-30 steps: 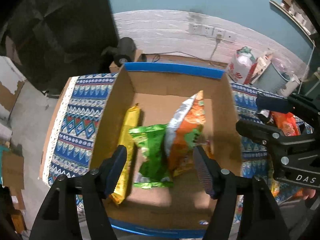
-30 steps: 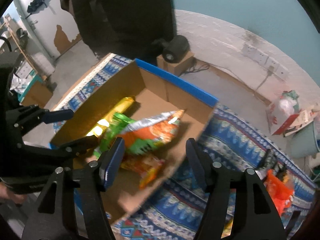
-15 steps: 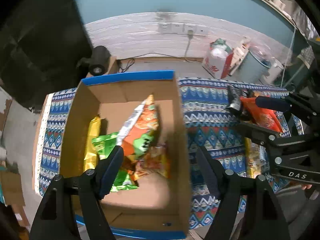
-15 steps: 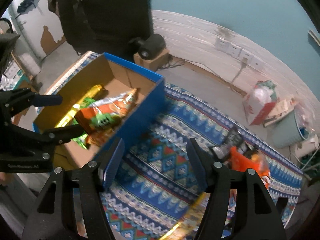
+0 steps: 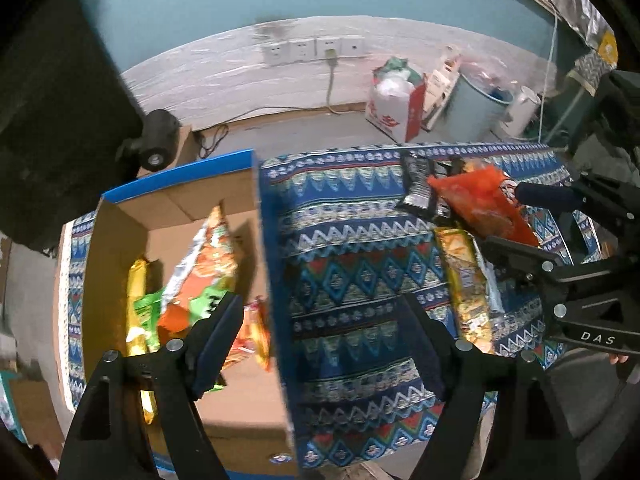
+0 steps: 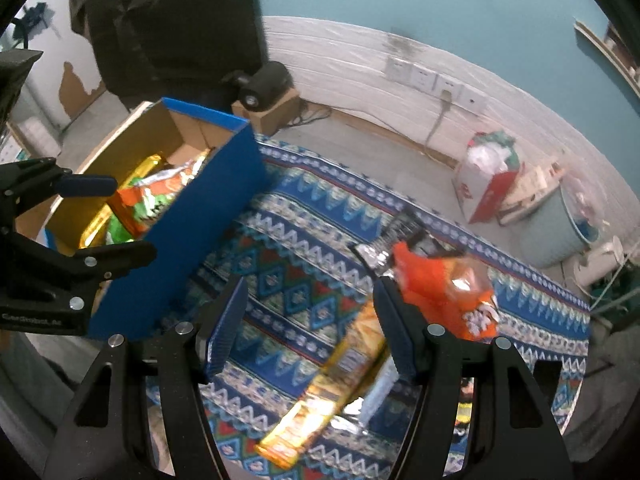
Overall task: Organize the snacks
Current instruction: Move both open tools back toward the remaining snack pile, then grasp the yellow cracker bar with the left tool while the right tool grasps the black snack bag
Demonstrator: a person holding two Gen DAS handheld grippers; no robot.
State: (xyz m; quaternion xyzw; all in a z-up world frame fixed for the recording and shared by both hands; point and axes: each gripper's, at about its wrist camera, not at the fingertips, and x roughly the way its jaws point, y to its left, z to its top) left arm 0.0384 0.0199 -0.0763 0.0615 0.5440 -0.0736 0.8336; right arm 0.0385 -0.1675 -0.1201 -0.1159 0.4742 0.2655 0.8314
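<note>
Both grippers' jaws wide, empty. Right gripper (image 6: 308, 320) nearest crinkly orange foil snack bag (image 6: 444, 292) — light, puffy, slippery; probably best pinched at flat sealed edge, gently.

The left gripper (image 5: 324, 334) is held with its two fingers spread wide apart, nothing being clasped between them; the left fingertip (image 5: 224, 316) is seen at about 7 o'clock of the left wrist view and the other at about 5 o'clock. The right gripper (image 6: 310, 320) is likewise held agape and empty, its fingertips (image 6: 390, 312) reaching toward 12 o'clock. In the left wrist view the right gripper (image 5: 532, 232) is seen at 3 o'clock; in the right wrist view the left gripper (image 6: 116, 216) is seen at 9 o'clock.
</note>
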